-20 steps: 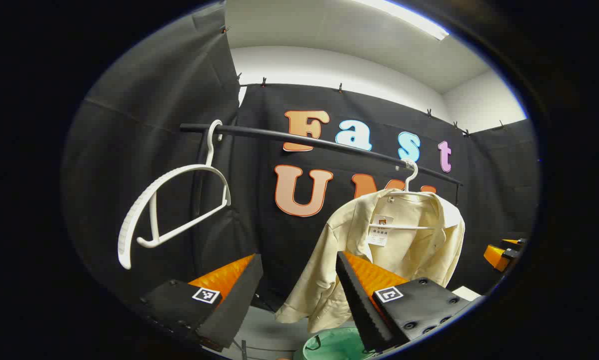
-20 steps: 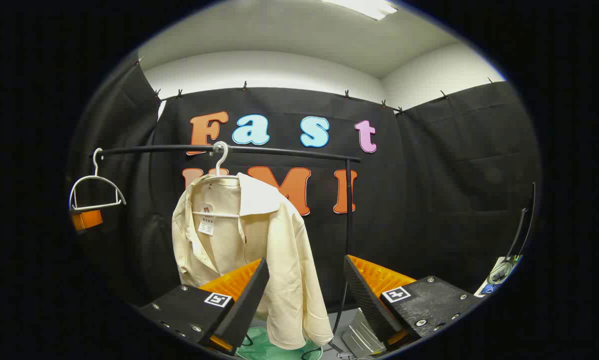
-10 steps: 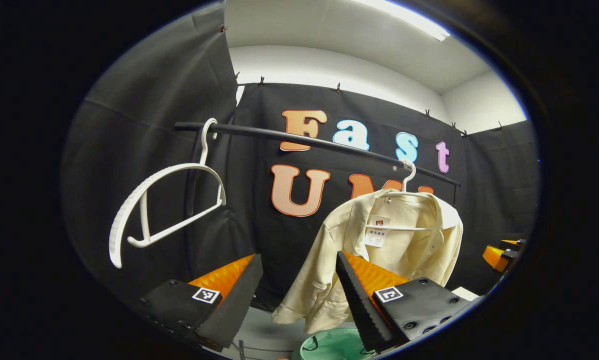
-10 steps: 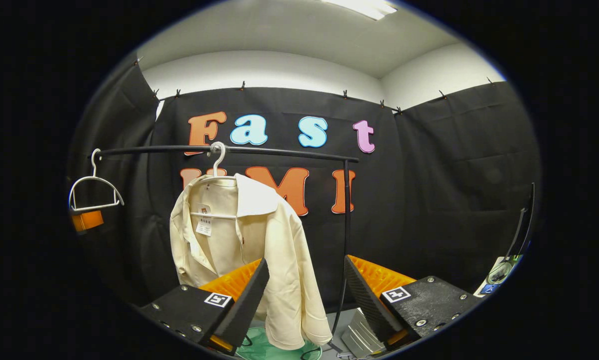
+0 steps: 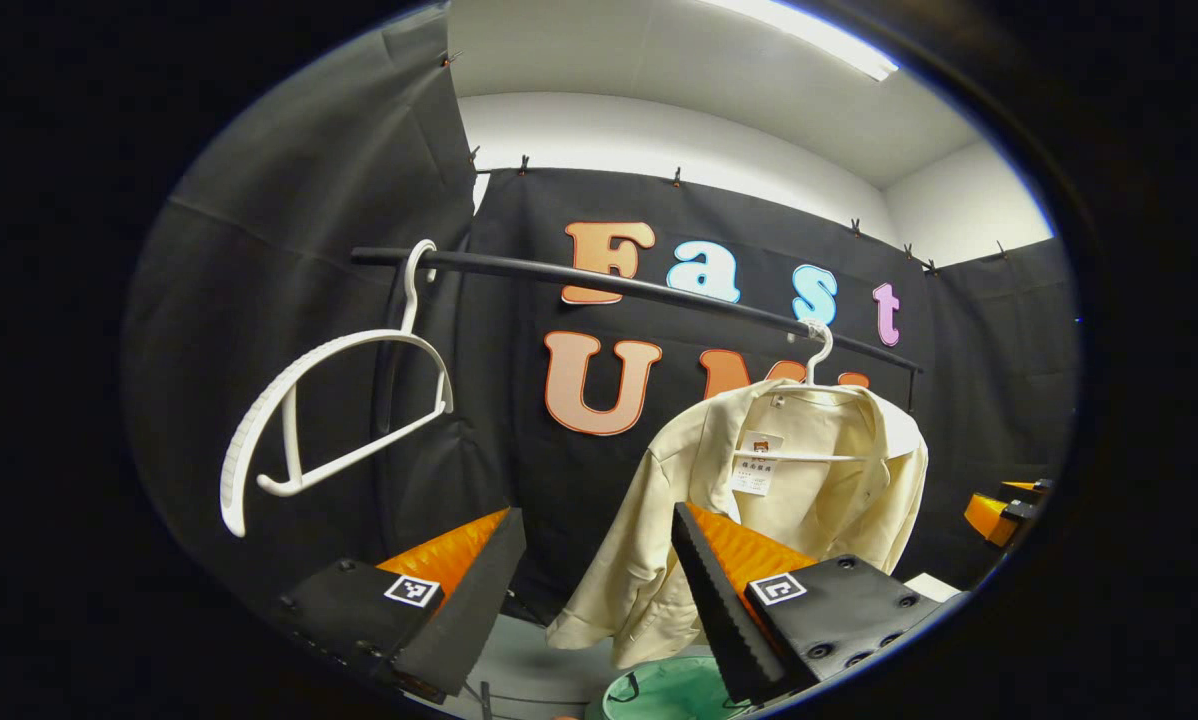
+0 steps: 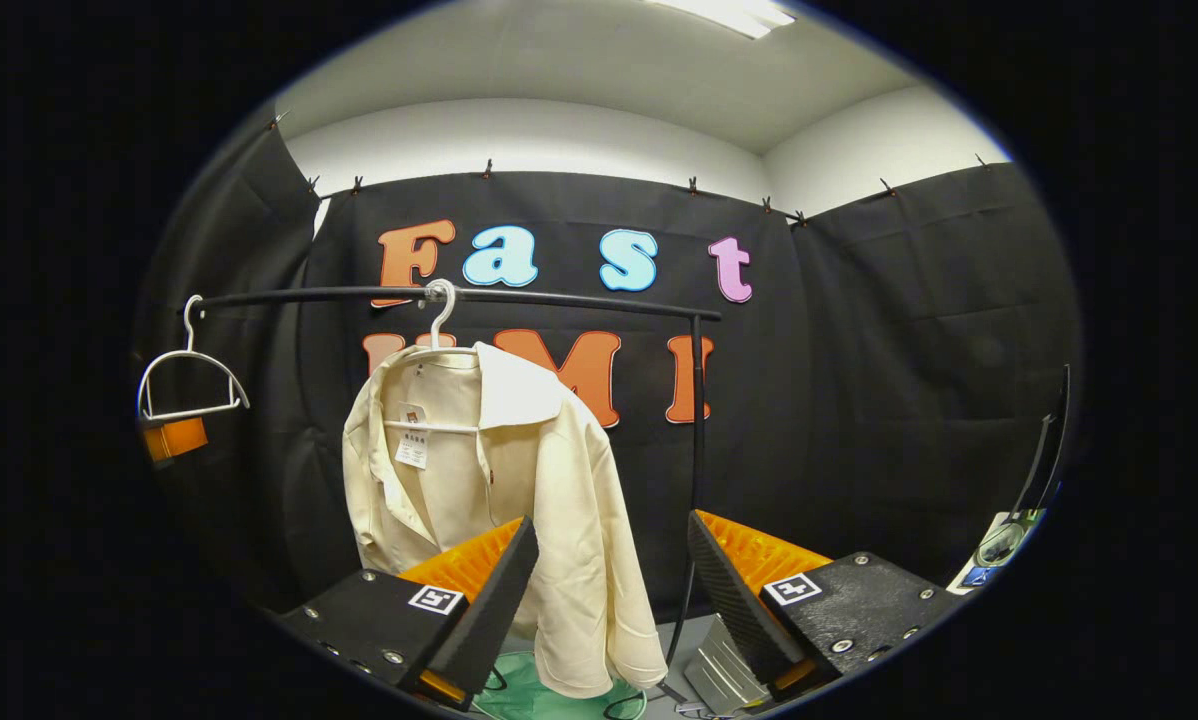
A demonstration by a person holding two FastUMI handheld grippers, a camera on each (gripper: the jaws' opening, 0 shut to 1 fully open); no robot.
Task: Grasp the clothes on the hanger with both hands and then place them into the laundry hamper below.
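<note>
The left claw [image 5: 599, 570] is hovering released, its fingers spread, with a bare white hanger [image 5: 329, 415] off to its left. The cream shirt [image 6: 499, 480] is hanging on the rail [image 6: 559, 298], over the green hamper [image 6: 549, 700]. The right claw [image 6: 609, 580] is also gaping, empty. Best approach: each claw takes a shoulder, then both lift together.

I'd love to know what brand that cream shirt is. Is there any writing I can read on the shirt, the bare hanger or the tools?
Paper tag in the shirt collar: printed, too small to read.
Square markers on the left gripper and right gripper: black-and-white patterns, no words.
Empty hanger: no writing visible.
</note>
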